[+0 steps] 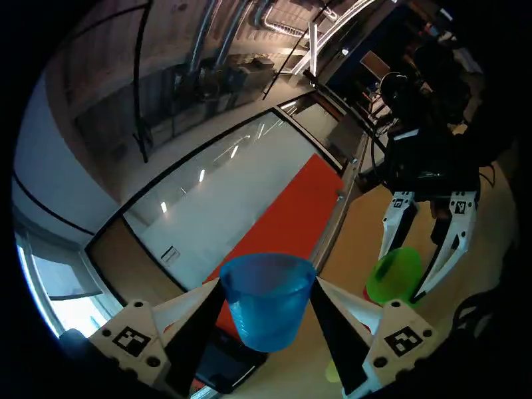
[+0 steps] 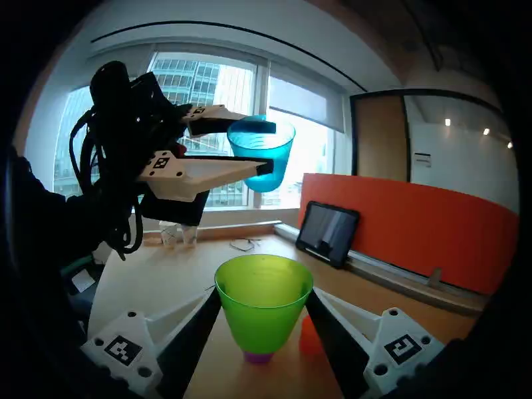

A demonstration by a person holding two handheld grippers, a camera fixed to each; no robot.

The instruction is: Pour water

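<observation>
While the pale wooden worktop [image 2: 166,279] lies underneath, the left gripper [image 2: 265,146] clamps a translucent blue plastic cup [image 2: 253,149] high and roughly upright, and the right gripper [image 2: 264,298] grips a lime-green plastic cup [image 2: 263,316] lower down (pouring unstarted, I'd judge).

We see strong daylight pouring through the windows [image 2: 199,100] at upper left of the right gripper view, backlighting the blue cup [image 2: 261,154]. The left gripper view is dimmer, with lamp glints on the glass wall [image 1: 219,193]. Straight lines bow near the edges.
</observation>
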